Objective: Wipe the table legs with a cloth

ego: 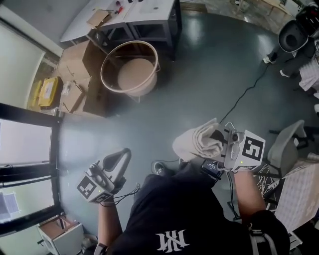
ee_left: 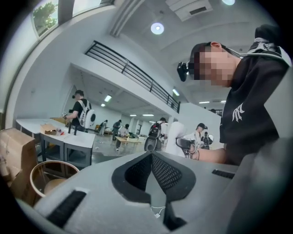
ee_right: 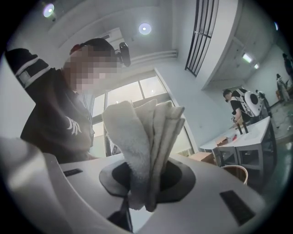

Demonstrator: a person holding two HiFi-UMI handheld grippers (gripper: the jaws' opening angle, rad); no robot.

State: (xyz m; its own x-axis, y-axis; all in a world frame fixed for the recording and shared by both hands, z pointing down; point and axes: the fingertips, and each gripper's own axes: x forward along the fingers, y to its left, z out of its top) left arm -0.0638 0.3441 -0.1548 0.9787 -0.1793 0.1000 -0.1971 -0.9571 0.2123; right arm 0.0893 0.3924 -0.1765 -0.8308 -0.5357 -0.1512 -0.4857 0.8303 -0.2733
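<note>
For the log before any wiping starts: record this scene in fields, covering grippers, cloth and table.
left gripper: jaws together, nothing between them
right gripper: shut on cloth
cloth: off-white, folded, sticking up from the jaws
table: white top, dark legs, across the floor, untouched
tub: round, on the floor beside the table
wiping: not begun

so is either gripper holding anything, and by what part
The right gripper is shut on the folded cloth, pinched near one end, most of it sticking out past the jaws. The left gripper is shut, empty.
</note>
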